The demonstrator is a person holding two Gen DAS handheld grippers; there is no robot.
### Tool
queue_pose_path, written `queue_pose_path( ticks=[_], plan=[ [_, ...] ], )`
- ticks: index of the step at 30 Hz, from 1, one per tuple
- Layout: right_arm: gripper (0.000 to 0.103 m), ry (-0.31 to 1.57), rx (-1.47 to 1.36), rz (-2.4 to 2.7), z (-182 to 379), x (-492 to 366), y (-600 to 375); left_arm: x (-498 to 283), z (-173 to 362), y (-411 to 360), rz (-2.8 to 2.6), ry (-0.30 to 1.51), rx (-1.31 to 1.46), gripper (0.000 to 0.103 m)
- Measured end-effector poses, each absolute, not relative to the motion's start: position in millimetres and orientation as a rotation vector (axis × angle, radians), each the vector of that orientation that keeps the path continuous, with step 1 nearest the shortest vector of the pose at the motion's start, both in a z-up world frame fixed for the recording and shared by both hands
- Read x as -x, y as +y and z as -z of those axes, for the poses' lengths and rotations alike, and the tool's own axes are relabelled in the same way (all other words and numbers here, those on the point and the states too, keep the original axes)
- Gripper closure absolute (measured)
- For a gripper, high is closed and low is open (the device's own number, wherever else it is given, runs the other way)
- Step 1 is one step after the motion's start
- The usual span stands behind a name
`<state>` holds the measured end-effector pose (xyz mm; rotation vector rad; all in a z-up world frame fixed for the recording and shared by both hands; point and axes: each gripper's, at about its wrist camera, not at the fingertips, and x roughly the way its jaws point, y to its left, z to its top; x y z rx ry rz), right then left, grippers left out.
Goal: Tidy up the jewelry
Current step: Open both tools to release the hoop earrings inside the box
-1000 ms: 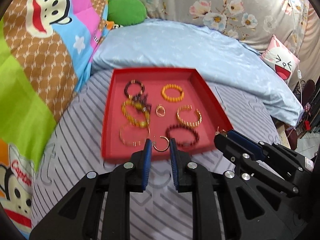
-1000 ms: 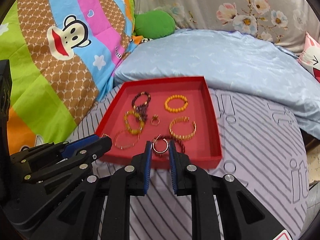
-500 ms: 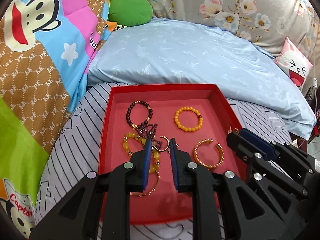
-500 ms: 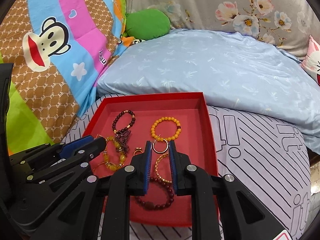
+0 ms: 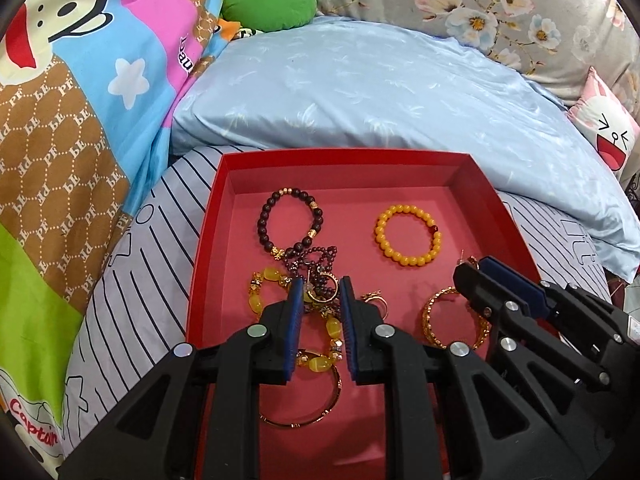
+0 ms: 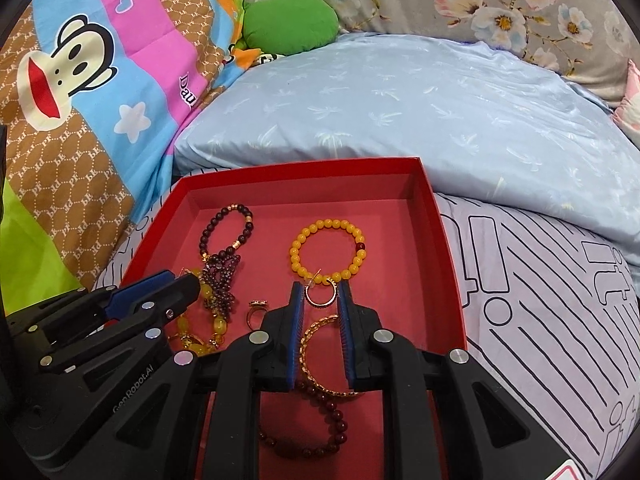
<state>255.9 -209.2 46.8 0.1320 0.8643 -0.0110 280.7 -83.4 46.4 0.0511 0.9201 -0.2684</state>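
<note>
A red tray [image 5: 344, 159] [image 6: 304, 168] on the striped bedding holds several bracelets. My left gripper [image 5: 320, 292] is shut on a gold hoop earring [image 5: 325, 294] and holds it above a tangled dark bead strand [image 5: 312, 264] and a yellow stone bracelet [image 5: 332, 326]. My right gripper [image 6: 321, 294] is shut on a second gold hoop earring [image 6: 321, 297], just in front of the orange bead bracelet [image 6: 328, 252] [image 5: 408, 236]. A dark bead bracelet [image 5: 290, 220] lies at the tray's far left. A gold cuff [image 6: 316, 356] and a dark red bracelet [image 6: 316, 428] lie under the right gripper.
A small gold ring [image 6: 256, 310] lies in the tray's middle. A thin gold bangle [image 5: 300, 412] lies near the tray's front. A light blue pillow [image 5: 380, 92] lies behind the tray. A colourful monkey quilt [image 5: 72, 92] rises on the left.
Both grippers have moved forward over the tray, each carrying its hoop earring; the tray now looms larger and closer.
</note>
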Motion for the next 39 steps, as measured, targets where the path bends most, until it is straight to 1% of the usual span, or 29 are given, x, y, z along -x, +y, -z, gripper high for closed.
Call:
queue_pose_path(
  ticks=[14, 18, 21, 22, 23, 39],
  plan=[
    [0.087, 0.868, -0.129, 0.021, -44.5, -258.9, -207.3, -282.2, -42.0, -82.9, 0.264, 0.934, -0.041, 0.084],
    [0.085, 0.868, -0.126, 0.023, -45.1, -258.6, -206.8, -281.8, -42.4, -80.9, 0.258, 0.936, -0.034, 0.082],
    [0.081, 0.866, -0.119, 0.029, -46.6, -257.2, -206.2, -279.3, -45.1, -80.4, 0.25, 0.923, -0.038, 0.074],
    [0.077, 0.864, -0.118, 0.031, -47.5, -256.2, -206.1, -278.2, -46.3, -80.4, 0.248, 0.918, -0.04, 0.07],
    [0.076, 0.859, -0.115, 0.036, -49.1, -254.5, -206.2, -277.3, -47.8, -80.3, 0.245, 0.914, -0.041, 0.068],
    [0.071, 0.833, -0.093, 0.063, -73.3, -215.5, -199.2, -245.7, -69.8, -74.1, 0.24, 0.876, -0.042, 0.068]
  ],
)
